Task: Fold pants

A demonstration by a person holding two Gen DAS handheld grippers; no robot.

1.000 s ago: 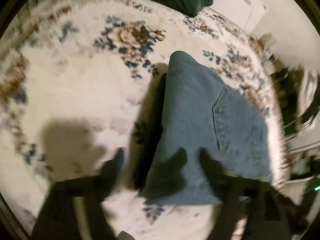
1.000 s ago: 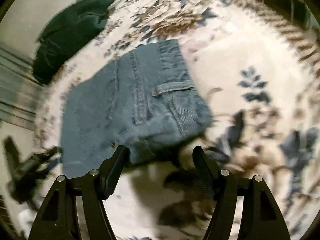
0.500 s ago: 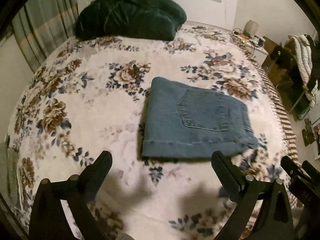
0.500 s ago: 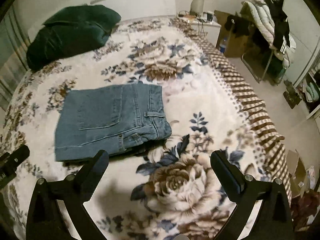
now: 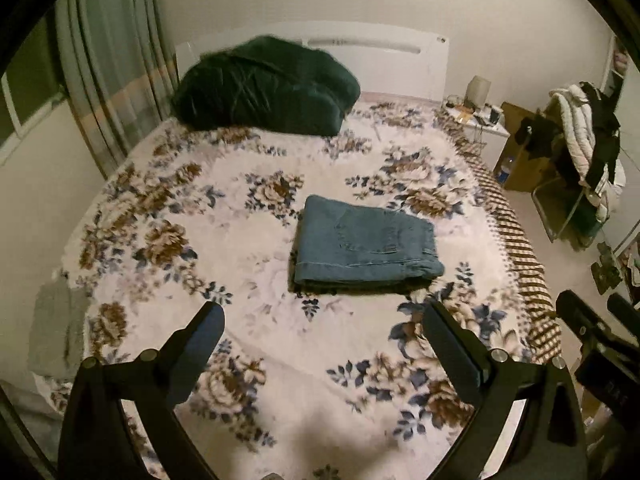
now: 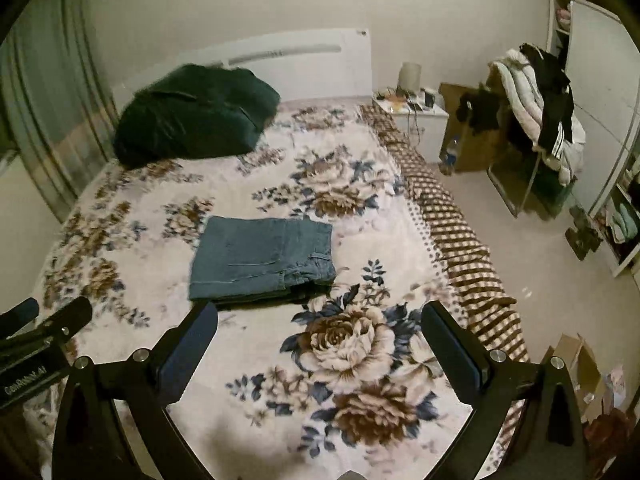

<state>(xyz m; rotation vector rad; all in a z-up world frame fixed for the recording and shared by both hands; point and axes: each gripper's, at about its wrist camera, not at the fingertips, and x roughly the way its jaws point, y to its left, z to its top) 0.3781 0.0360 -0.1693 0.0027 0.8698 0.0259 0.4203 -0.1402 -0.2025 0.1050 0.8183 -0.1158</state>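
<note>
The folded pants (image 5: 366, 250) are lying flat mid-bed, ahead of both tongs and well apart from them, with bare blanket (image 5: 256, 248) lying all around. The bed's striped edge (image 6: 460, 240) is running off to the right. The right view is showing a floor box (image 6: 576, 364) that the left is missing. The left tongs (image 5: 320, 332) and right tongs (image 6: 320, 330) are hovering above the near blanket, both spread wide and holding nothing.

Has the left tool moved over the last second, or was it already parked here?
Yes. The left tool has backed up and away from the folded jeans; a second ago its tips overlapped them, now the headboard shows too.
</note>
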